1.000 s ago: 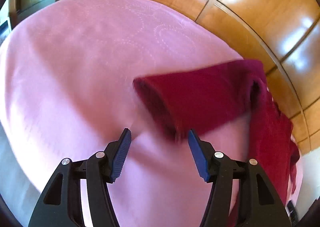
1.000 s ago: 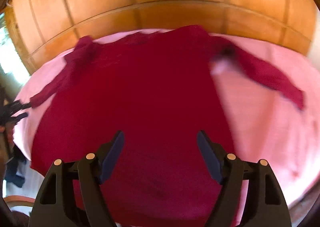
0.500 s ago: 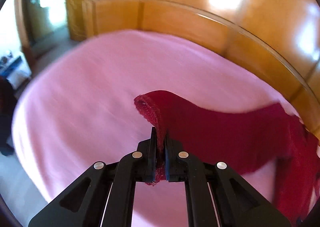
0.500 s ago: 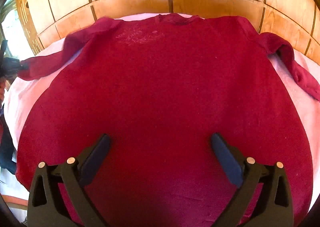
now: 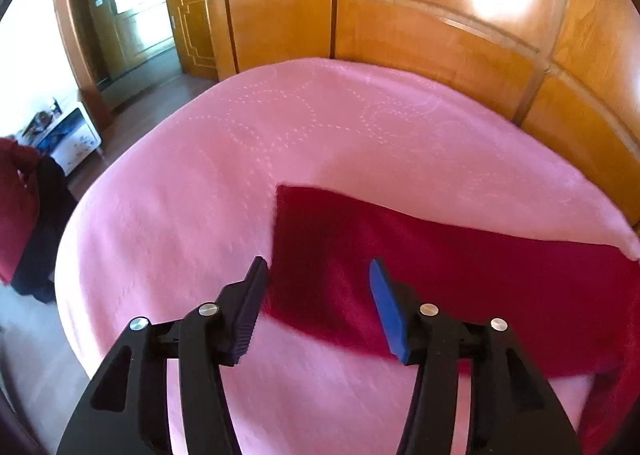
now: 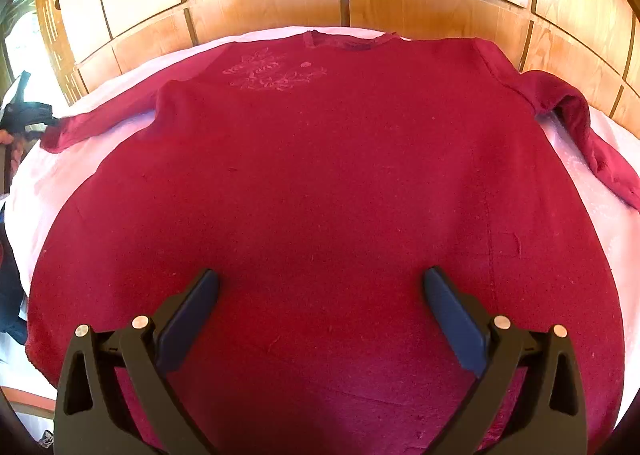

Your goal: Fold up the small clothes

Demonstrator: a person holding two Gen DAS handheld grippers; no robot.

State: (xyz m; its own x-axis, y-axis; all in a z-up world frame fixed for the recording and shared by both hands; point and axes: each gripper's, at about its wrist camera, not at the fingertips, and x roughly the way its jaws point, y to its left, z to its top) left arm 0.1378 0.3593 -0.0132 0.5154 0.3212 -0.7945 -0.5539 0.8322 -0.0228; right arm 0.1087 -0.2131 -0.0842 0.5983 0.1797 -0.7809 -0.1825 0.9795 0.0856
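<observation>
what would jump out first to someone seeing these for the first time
A big dark red sweater spread flat over the pink bedspread, filling the right wrist view, pale embroidery near its collar. In the left wrist view, the open left gripper hovers over one sleeve lying straight.

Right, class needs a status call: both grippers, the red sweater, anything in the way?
Left gripper open over sleeve. Right gripper open above sweater, which lies flat on pink blanket. Nothing on the sweater.
</observation>
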